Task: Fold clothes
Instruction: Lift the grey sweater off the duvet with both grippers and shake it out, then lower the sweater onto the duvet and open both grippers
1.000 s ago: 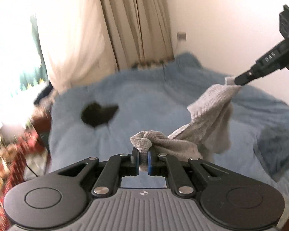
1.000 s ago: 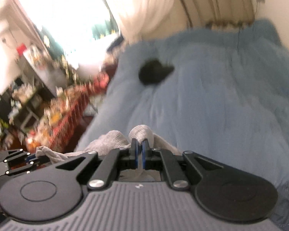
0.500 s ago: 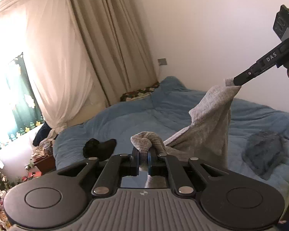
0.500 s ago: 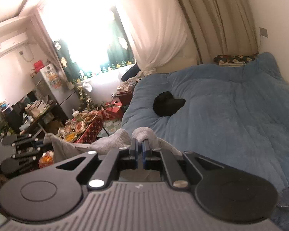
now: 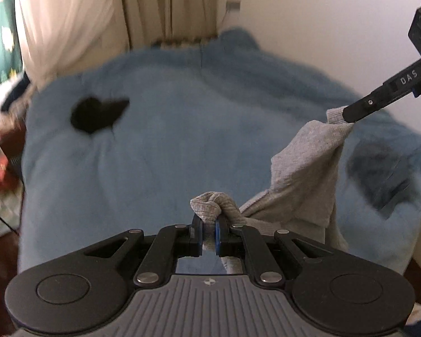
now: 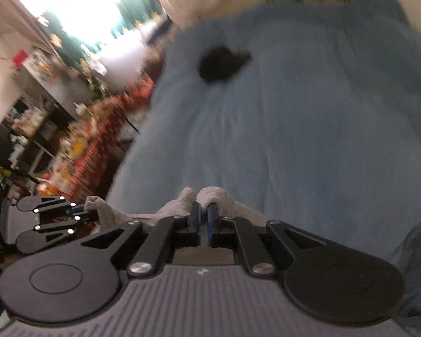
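Observation:
A grey knit garment (image 5: 303,174) hangs in the air over the blue bed (image 5: 168,151), stretched between both grippers. My left gripper (image 5: 209,231) is shut on a bunched edge of it. In the left wrist view my right gripper (image 5: 348,116) comes in from the upper right, pinching another corner. In the right wrist view my right gripper (image 6: 203,216) is shut on the grey garment (image 6: 210,198), and my left gripper (image 6: 94,216) shows at the lower left, holding the cloth's other end. Both views are blurred.
A black garment (image 5: 96,111) lies on the far left of the bed, and a dark blue-grey garment (image 5: 379,174) lies at the right. Curtains (image 5: 165,5) and a white wall stand behind the bed. Cluttered shelves and red-patterned items (image 6: 78,140) fill the room's left side.
Both wrist views have tilted back down toward the bed after pointing up at the wall and window. The grey garment stays held between both grippers.

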The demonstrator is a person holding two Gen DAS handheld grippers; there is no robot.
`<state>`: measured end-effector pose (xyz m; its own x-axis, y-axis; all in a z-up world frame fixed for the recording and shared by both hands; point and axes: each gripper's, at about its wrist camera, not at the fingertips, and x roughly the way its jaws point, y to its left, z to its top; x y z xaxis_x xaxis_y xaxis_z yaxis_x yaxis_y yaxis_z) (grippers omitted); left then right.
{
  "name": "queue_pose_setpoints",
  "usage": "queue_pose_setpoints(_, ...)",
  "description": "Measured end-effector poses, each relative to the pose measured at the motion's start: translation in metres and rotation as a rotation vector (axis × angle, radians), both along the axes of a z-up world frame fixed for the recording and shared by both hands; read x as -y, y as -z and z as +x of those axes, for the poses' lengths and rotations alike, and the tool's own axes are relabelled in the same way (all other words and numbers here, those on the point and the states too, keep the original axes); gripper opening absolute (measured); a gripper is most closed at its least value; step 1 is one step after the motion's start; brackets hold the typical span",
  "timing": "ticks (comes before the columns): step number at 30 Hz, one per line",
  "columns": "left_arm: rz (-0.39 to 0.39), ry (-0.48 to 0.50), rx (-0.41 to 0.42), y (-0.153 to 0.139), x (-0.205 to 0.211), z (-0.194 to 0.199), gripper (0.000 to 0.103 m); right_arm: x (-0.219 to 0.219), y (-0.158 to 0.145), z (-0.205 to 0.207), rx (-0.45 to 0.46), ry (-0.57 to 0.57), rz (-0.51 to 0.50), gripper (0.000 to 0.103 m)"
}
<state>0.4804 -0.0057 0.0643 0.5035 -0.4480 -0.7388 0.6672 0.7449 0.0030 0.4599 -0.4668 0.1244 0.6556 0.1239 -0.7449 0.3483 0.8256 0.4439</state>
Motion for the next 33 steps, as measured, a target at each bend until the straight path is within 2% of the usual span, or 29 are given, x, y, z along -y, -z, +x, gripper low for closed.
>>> queue_pose_setpoints(4,0.022,-0.046,-0.051,0.090,-0.003,0.032,0.008,0.012,0.103,0.046,-0.071,0.024,0.042,0.004)
queue_pose_setpoints(6,0.004,-0.089,-0.079,0.121,-0.010,0.051,0.008,0.020,0.142,0.073,-0.083,0.020,0.031,0.004)
queue_pose_setpoints(9,0.000,-0.145,-0.098,0.153,-0.015,0.087,0.008,0.038,0.191,0.107,-0.086,0.020,0.014,0.004)
queue_pose_setpoints(12,-0.010,-0.193,-0.113,0.175,-0.017,0.121,0.008,0.057,0.224,0.146,-0.082,0.032,0.014,0.004)
queue_pose_setpoints(15,-0.014,-0.221,-0.112,0.186,-0.015,0.157,0.008,0.075,0.243,0.182,-0.076,0.041,-0.015,0.004)
queue_pose_setpoints(19,-0.001,-0.230,-0.104,0.198,-0.005,0.196,0.008,0.092,0.253,0.232,-0.064,0.028,-0.071,0.004)
queue_pose_setpoints(22,0.009,-0.215,-0.171,0.213,-0.001,0.213,0.009,0.099,0.267,0.267,-0.107,0.004,-0.077,0.005)
queue_pose_setpoints(25,0.024,-0.211,-0.206,0.223,-0.002,0.219,0.014,0.102,0.288,0.286,-0.156,-0.006,-0.065,0.006)
queue_pose_setpoints(27,0.016,-0.224,-0.224,0.222,-0.008,0.221,0.018,0.105,0.298,0.288,-0.174,-0.007,-0.066,0.011)
queue_pose_setpoints(28,0.009,-0.232,-0.236,0.221,-0.012,0.221,0.021,0.107,0.301,0.285,-0.177,-0.002,-0.057,0.020)
queue_pose_setpoints(29,0.003,-0.239,-0.250,0.219,-0.017,0.220,0.026,0.109,0.301,0.281,-0.176,0.001,-0.047,0.022)
queue_pose_setpoints(30,0.000,-0.246,-0.261,0.217,-0.021,0.218,0.029,0.110,0.301,0.280,-0.171,0.003,-0.042,0.022)
queue_pose_setpoints(31,-0.005,-0.251,-0.271,0.213,-0.026,0.216,0.034,0.110,0.299,0.277,-0.165,0.001,-0.042,0.027)
queue_pose_setpoints(33,-0.020,-0.261,-0.285,0.206,-0.037,0.210,0.037,0.106,0.288,0.271,-0.151,-0.016,-0.048,0.037)
